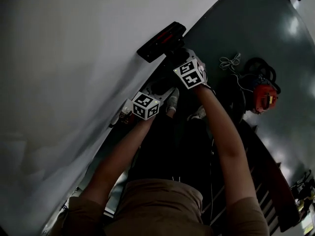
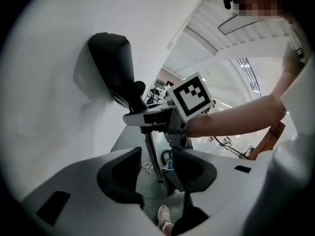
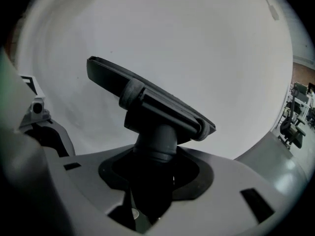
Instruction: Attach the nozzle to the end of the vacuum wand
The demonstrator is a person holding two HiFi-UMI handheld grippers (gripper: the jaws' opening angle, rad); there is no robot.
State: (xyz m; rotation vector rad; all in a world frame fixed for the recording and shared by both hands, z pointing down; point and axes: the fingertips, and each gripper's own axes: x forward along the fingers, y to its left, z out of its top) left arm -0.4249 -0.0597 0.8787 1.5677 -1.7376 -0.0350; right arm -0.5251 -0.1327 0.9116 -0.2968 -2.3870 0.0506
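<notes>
Nozzle [image 3: 147, 100]: black, flat and wide. Neck tucked down between the right gripper's jaws. Flat head sticking out past the tips, tilted, close to the white wall [image 3: 197, 38].
Wand [image 2: 153, 159]: thin grey tube, running from under the right gripper down into the gap of the left gripper's jaws.
Right gripper [image 3: 156, 170]: clenched on the nozzle's neck.
Left gripper [image 2: 156, 165]: jaws apart, pinching nothing. Space on both sides of the wand. Hard to tell if the wand sits between the pads or just past them.
Step now, as a guess: getting the neck onto the wand's end. Hard to tell if already joined.
How to do it well: first take a firm hold of the wand with the left gripper, so no wobble. Line the neck up straight with the tube, not crooked. Push along the tube, never sideways. Hold the neck, not the flat head. Mind the wall just past the right gripper's tips.
Left gripper view alone: shows the wand, and the right gripper from the side with the nozzle above it.
Right gripper view alone: shows the neck deep and dark between the jaws. No wand to see there.
Head view alone: shows both arms reaching out, the left gripper closer to the body than the right one, and a red vacuum body [image 1: 265, 97] on the floor, well apart on the right gripper's side.
</notes>
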